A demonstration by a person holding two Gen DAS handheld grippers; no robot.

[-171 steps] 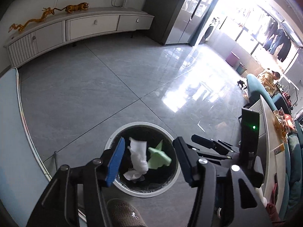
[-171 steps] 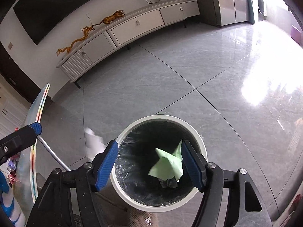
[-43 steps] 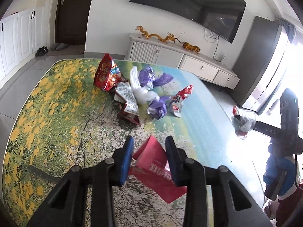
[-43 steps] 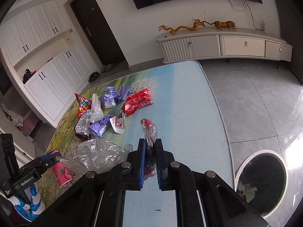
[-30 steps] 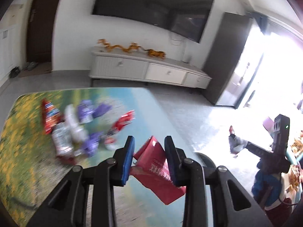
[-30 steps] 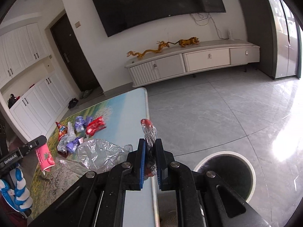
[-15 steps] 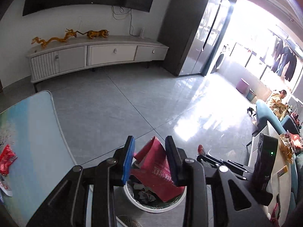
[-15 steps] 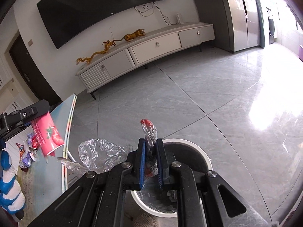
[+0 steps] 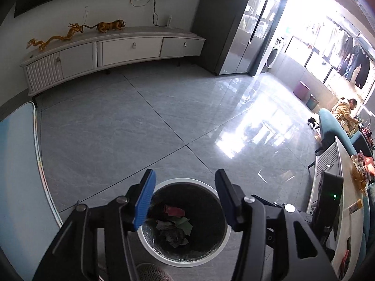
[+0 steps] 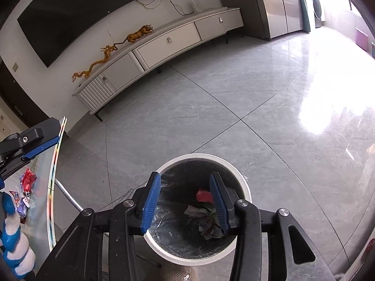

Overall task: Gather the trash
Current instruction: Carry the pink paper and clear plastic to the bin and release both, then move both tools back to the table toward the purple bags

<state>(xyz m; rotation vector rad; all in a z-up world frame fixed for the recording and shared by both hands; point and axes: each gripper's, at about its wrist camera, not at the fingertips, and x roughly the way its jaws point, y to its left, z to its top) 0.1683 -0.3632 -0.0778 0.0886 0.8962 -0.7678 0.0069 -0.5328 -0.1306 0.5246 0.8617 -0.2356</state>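
A round white-rimmed trash bin [image 9: 164,185] with a black liner stands on the grey tile floor, also in the right wrist view [image 10: 241,180]. Inside lie a red packet [image 9: 174,210], crumpled wrappers [image 9: 172,233] and green paper; the right wrist view shows the red packet [image 10: 202,195] and wrappers [image 10: 209,230] too. My left gripper [image 9: 185,201] is open and empty right above the bin. My right gripper [image 10: 186,205] is open and empty above the bin. The left gripper's blue-padded fingers [image 10: 39,151] show at the left edge of the right wrist view.
The table edge [image 9: 39,161] lies at the left, with more wrappers [image 10: 27,182] on it in the right wrist view. A long white TV cabinet [image 9: 117,51] stands along the far wall. A sofa and side table [image 9: 337,154] are at the right. A shoe [image 10: 178,271] is beside the bin.
Both grippers have opened over the bin. The red packet has dropped from the left gripper and the clear plastic wrapper from the right; both now lie in the bin.
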